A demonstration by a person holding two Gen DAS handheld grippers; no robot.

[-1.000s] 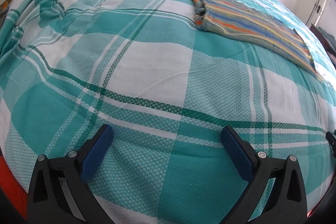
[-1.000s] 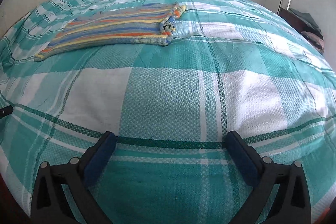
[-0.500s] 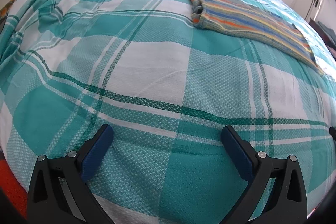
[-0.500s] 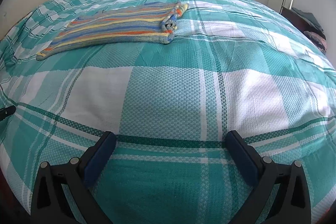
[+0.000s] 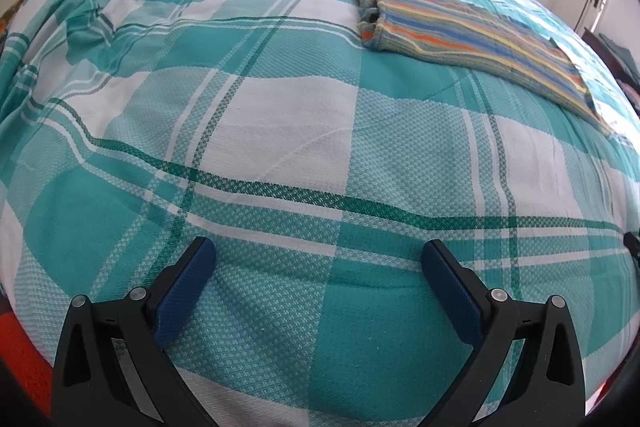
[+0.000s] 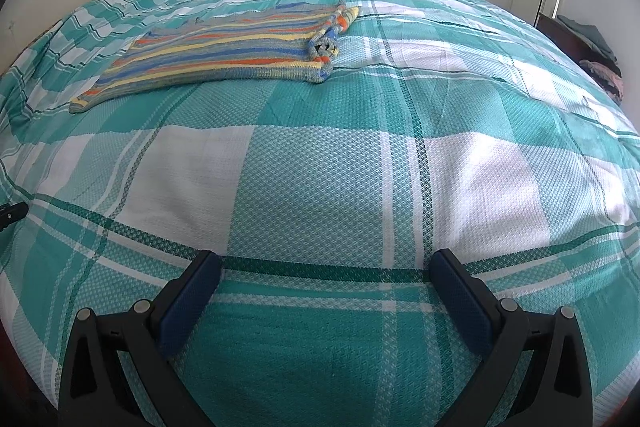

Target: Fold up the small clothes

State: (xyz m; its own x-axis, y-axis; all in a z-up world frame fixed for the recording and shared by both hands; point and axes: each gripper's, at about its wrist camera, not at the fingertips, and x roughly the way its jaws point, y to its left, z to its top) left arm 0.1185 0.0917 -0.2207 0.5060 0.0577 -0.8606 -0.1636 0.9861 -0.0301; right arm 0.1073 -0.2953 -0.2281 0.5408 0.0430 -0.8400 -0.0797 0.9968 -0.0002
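Left gripper, right gripper, black frames, navy textured pads, silver screws

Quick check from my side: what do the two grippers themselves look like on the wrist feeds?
Both match. The left gripper and the right gripper each have black plastic arms with triangular cut-outs and round silver pivot pins. Their jaws are lined with dark blue textured pads. No cables, markings or sleeves are visible.

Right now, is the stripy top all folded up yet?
Partly, it seems. The striped top lies flat on the checked bedspread, with one end bunched and turned over, so some folding may be done. Nothing is in hand: the left gripper and right gripper are open and empty, apart from it. Left: reach it and finish folding.
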